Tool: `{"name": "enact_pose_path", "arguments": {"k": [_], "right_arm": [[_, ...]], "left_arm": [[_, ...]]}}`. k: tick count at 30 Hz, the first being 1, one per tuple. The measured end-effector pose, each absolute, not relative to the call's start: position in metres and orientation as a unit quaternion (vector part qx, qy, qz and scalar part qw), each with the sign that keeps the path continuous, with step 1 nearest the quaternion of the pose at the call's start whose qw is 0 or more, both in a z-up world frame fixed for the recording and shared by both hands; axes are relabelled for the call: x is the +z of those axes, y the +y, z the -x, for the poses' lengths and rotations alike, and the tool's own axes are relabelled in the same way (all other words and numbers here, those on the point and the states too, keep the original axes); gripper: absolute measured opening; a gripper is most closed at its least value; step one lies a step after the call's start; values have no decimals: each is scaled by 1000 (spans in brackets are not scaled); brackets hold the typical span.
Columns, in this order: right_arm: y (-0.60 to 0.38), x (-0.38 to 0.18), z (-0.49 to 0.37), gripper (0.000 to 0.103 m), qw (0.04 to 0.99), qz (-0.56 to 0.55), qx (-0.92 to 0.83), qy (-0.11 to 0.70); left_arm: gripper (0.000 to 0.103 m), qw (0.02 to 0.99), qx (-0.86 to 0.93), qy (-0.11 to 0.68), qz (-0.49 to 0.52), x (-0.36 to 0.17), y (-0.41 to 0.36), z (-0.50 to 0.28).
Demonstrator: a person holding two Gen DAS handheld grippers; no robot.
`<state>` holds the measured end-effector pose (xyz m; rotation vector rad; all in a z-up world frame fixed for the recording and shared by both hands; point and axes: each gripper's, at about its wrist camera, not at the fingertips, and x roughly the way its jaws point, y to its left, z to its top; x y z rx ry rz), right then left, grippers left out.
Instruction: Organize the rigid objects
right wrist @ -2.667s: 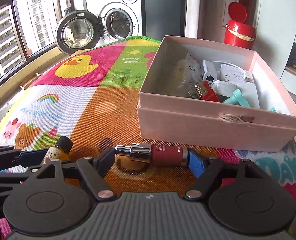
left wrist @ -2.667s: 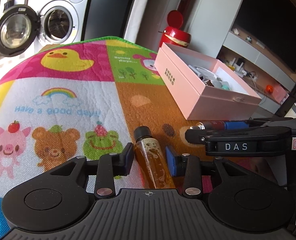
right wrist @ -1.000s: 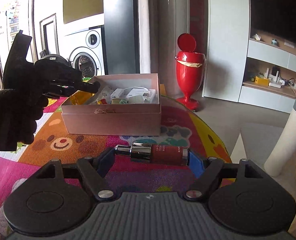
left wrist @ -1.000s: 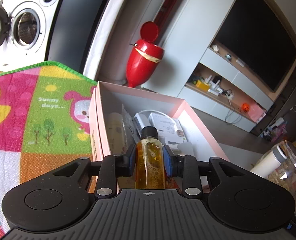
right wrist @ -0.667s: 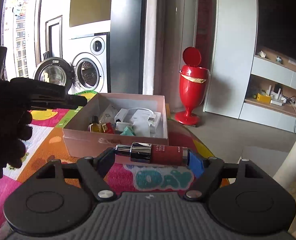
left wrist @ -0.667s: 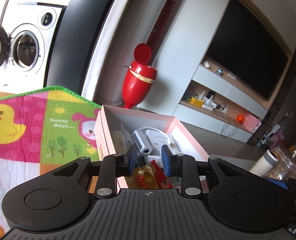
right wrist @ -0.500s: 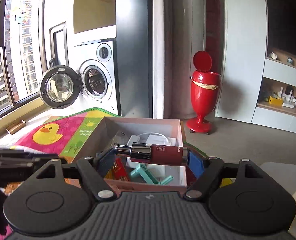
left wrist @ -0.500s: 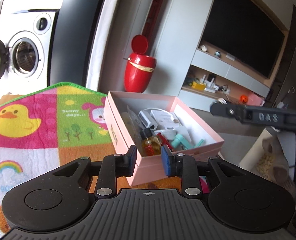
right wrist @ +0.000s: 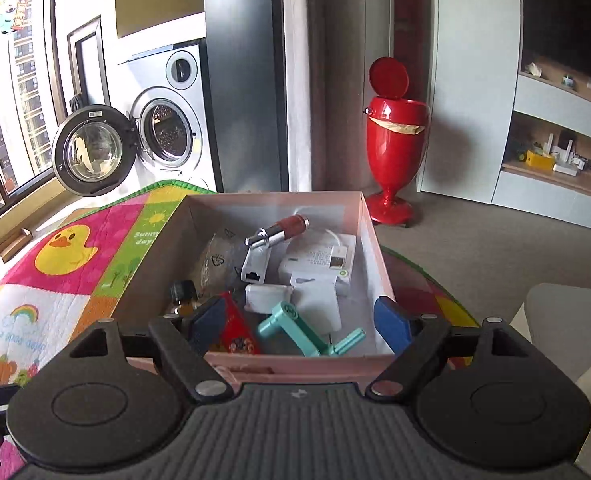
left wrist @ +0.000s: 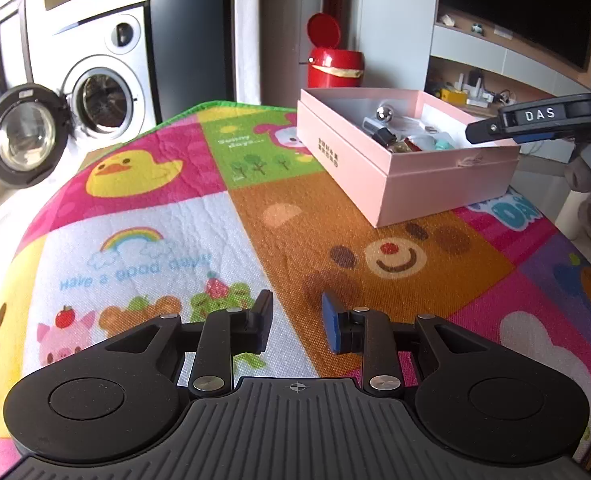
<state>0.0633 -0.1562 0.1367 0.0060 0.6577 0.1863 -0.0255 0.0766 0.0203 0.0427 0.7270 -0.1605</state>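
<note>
A pink box (left wrist: pixel 395 168) stands on the colourful play mat (left wrist: pixel 175 232) at the far right. In the right wrist view the box (right wrist: pixel 369 240) holds the red and silver tube (right wrist: pixel 279 232), the amber bottle (right wrist: pixel 183 296), white adapters and a teal crank. My right gripper (right wrist: pixel 301 320) is open and empty just above the box's near edge. It shows from the side in the left wrist view (left wrist: pixel 535 120). My left gripper (left wrist: pixel 297 322) is open and empty, low over the mat, well short of the box.
A red pedal bin (right wrist: pixel 393 136) stands on the floor behind the box. A washing machine with its door open (right wrist: pixel 135 140) is at the back left. Shelves with small items (right wrist: pixel 555 160) are at the right.
My right gripper opened and the red tube dropped into the box. My left gripper, having released the amber bottle into the box, pulled back low over the mat.
</note>
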Motion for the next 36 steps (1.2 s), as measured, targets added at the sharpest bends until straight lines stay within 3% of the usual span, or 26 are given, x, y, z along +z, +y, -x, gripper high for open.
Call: {"name": "enact_pose_path", "arguments": {"k": [5, 6, 7, 9, 12, 13, 36], "right_arm": [[-156, 109, -18, 85, 927, 12, 86, 365], [-154, 102, -12, 85, 922, 17, 87, 376], [-152, 96, -8, 85, 918, 18, 90, 385], [-148, 87, -3, 85, 912, 20, 98, 398], [-144, 77, 3, 97, 914, 20, 91, 395], [-143, 76, 4, 103, 917, 20, 78, 391], [-149, 67, -6, 103, 935, 4, 55, 352]], "left_arm": [[32, 930, -67, 360, -18, 11, 60, 23], [36, 930, -72, 360, -11, 10, 58, 21], [40, 930, -74, 359, -8, 10, 54, 20], [61, 930, -80, 358, -11, 9, 45, 19], [83, 931, -86, 354, -19, 6, 32, 19], [83, 933, -78, 351, -18, 5, 28, 19], [84, 946, 13, 324, -4, 1, 9, 10]]}}
